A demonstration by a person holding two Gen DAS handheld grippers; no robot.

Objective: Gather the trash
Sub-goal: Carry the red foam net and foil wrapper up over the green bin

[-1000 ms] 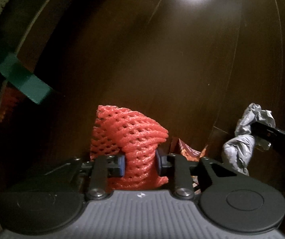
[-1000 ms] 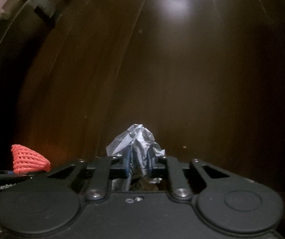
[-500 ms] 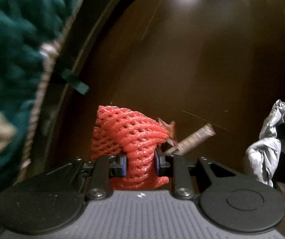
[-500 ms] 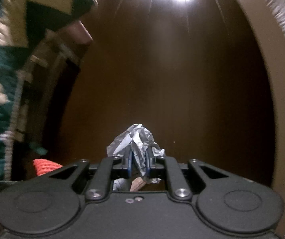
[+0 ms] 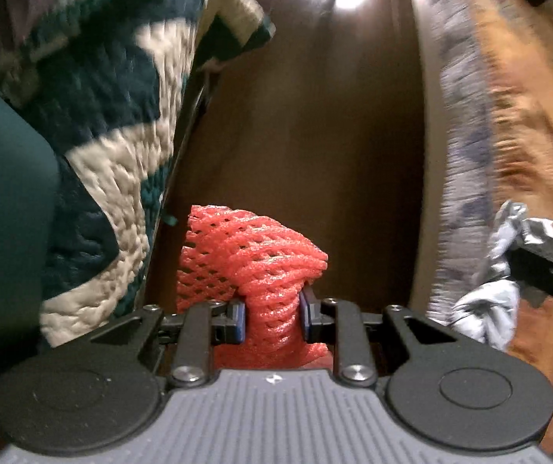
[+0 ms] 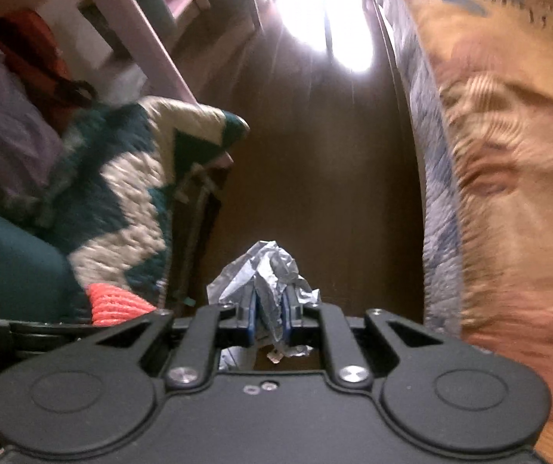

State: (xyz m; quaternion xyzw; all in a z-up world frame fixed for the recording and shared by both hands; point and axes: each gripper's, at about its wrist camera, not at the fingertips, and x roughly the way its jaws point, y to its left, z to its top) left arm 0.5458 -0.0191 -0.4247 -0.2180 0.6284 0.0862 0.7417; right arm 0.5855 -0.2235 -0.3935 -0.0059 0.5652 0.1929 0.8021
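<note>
The left gripper (image 5: 272, 317) is clamped on a red foam net (image 5: 251, 266), which is squeezed to a narrow waist between the blue pads (image 5: 239, 319); the right gripper (image 6: 269, 319) is closed on a crumpled foil wad (image 6: 266, 274), pinched near its lower folds. Both pieces are carried in the air above a dark wood floor (image 5: 307, 147), between a green-and-cream quilt (image 5: 121, 116) on the left and an orange cover with a grey fringe (image 6: 508, 154) on the right. The net is springy, so it could work loose from the pads if the grip is eased or the hand is jolted; the foil is held only by thin folds, which could tear or slide out. Either piece could be brushed off against the quilt or the fringe. Counted: two grippers, one net, one foil wad; no bin is seen, so the drop point cannot be told
</note>
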